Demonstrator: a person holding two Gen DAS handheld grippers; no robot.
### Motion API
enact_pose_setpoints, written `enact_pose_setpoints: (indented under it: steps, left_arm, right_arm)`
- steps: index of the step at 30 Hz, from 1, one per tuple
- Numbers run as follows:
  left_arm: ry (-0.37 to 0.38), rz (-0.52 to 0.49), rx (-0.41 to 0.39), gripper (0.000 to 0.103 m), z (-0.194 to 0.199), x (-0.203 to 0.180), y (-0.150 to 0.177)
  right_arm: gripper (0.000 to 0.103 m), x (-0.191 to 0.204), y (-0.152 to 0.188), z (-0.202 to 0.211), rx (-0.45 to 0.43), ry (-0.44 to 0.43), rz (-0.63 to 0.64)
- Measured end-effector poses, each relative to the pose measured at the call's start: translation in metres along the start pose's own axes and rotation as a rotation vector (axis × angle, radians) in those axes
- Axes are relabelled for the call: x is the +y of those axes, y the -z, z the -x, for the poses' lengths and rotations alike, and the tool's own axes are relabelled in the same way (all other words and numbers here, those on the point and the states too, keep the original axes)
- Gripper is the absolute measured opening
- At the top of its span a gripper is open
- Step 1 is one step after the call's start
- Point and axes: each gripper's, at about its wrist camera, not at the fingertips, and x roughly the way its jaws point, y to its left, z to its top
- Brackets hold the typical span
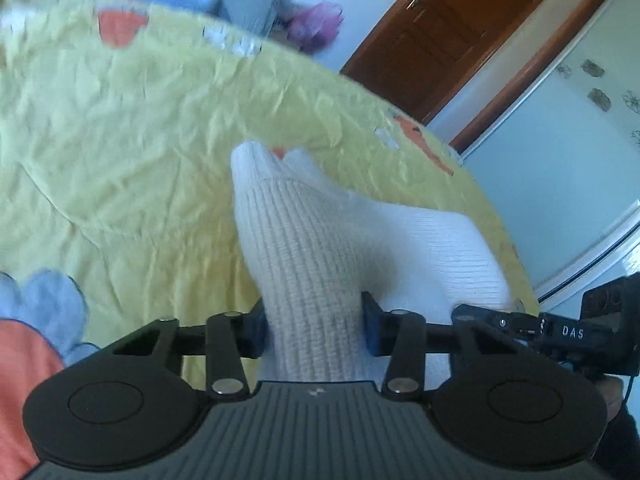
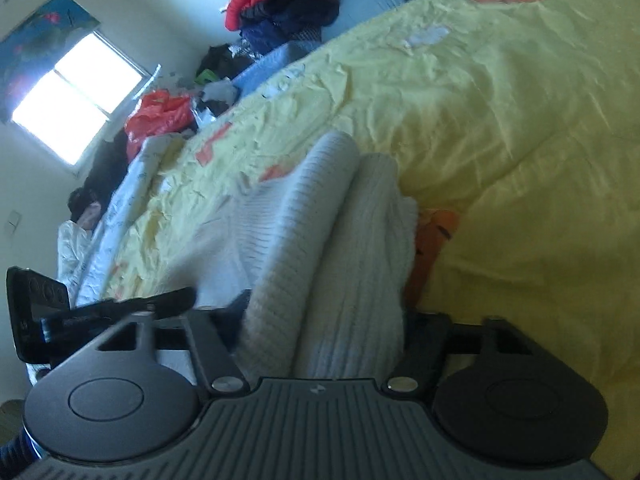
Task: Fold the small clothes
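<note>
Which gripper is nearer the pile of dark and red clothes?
Probably right: the clothes pile lies beyond the bed ahead of the right gripper; the left gripper shows it only blurred, far off.

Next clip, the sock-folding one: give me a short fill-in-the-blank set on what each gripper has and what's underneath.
1. The left gripper is shut on a ribbed knit garment whose colour is ____.
2. The right gripper is shut on the ____ garment the left one holds.
3. Under the garment lies a crumpled bedspread that is mostly ____.
4. In the right wrist view, daylight enters through a ____ at upper left.

Missing words: white; same; yellow; window
</note>
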Motion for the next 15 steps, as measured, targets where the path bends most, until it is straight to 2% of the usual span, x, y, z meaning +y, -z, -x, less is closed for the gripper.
enact_pose_setpoints:
  steps: [6, 9, 12, 13, 14, 15]
  left_arm:
    - [-0.049, -0.026, 0.02, 0.041, 0.05, 0.024, -0.023]
    - [-0.11, -0.009, 0.017, 0.041, 0.06, 0.048, -0.044]
    - [-0.17, -0.01, 0.03, 0.043, 0.054, 0.067, -0.055]
    - [-0.19, 0.002, 0.042, 0.047, 0.044, 0.074, -0.055]
    - [-0.198, -0.008, 0.044, 0.058, 0.036, 0.077, -0.05]
    - [-0.194, -0.036, 0.005, 0.062, 0.034, 0.079, -0.043]
  right_arm:
    - [0.054, 0.044, -0.005, -0.006, -0.019, -0.082, 0.027]
    - [0.053, 0.062, -0.007, -0.029, 0.001, -0.127, 0.004]
    - [0.052, 0.073, -0.004, -0.054, 0.018, -0.132, -0.016]
    - [0.052, 0.071, -0.003, -0.062, 0.015, -0.111, -0.019]
    - [0.053, 0.066, -0.001, -0.07, 0.01, -0.071, -0.023]
    - [0.057, 0.061, 0.002, -0.075, 0.004, -0.05, -0.028]
